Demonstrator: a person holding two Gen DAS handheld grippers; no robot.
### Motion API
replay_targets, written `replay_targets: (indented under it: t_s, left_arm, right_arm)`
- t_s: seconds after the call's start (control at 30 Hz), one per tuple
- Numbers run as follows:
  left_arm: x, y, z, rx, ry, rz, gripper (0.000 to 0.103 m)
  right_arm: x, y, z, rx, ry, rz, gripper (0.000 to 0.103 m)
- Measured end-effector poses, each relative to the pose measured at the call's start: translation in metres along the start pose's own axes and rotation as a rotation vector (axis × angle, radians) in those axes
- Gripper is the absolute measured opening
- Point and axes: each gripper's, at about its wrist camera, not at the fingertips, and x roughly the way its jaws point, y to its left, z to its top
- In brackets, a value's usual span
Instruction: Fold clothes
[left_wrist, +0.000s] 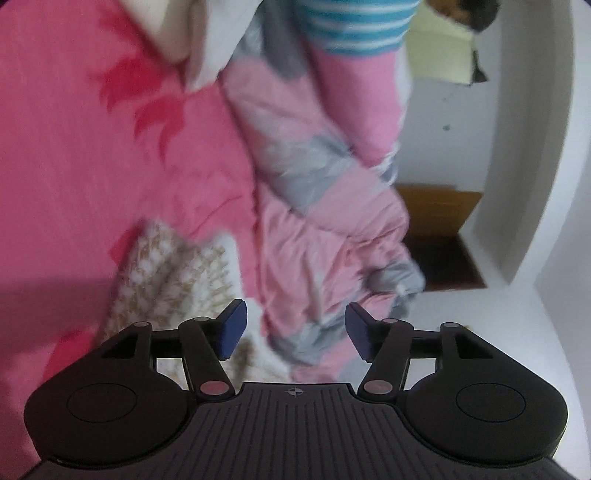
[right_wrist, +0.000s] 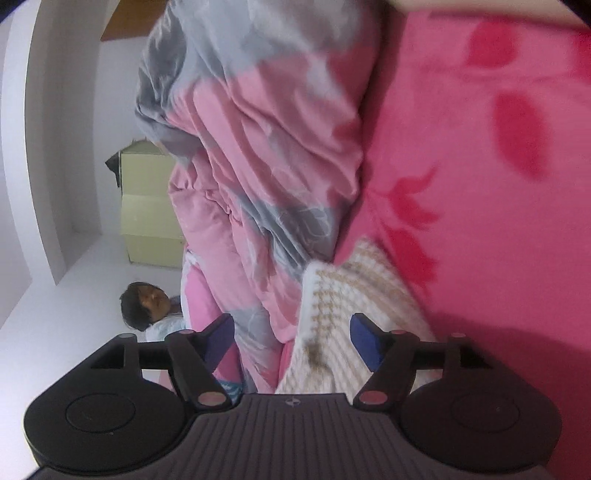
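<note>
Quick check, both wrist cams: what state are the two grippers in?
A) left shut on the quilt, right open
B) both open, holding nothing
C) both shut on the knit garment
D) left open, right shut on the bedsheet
B: the left gripper and right gripper each show jaws spread wide with nothing pinched; the cream-and-tan knit garment lies loose on the pink bedsheet beside the pink-and-grey quilt.
</note>
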Motion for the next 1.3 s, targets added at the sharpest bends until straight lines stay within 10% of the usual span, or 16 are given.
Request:
replay_targets:
  t_s: [0.3, 0.53, 0.7, 1.03, 1.17, 1.3]
  left_arm:
    - [-0.074, -0.048, -0.076, 0.257, 0.152, 0.078, 0.071]
    - [-0.077, -0.016, -0.17, 0.374, 0.253, 0.214, 0.076]
    - [-0.06, 0.025, -0.189, 0.308, 0.154, 0.233, 0.079]
    - [-0.045, 0.029, -0.18, 0.315, -0.055, 0.202, 0.076]
    - [-0.029, 0.026, -0.186, 0.412, -0.114, 0.268, 0.066]
    - [-0.025, 0.019, -0.193, 0.464, -0.181, 0.362, 0.023]
  right_arm:
    - [-0.045, -0.003, -0.046, -0.046, 0.027, -0.135, 0.075]
    - [-0.066, -0.006, -0.088, -0.094, 0.06, -0.256, 0.076]
    - [-0.077, -0.008, -0.115, -0.132, 0.074, -0.334, 0.076]
    - [-0.033, -0.031, -0.078, -0.058, -0.11, -0.2, 0.065]
    - [-0.016, -0.039, -0.066, -0.058, -0.143, -0.178, 0.045]
    - [-0.016, -0.044, -0.064, -0.052, -0.148, -0.155, 0.024]
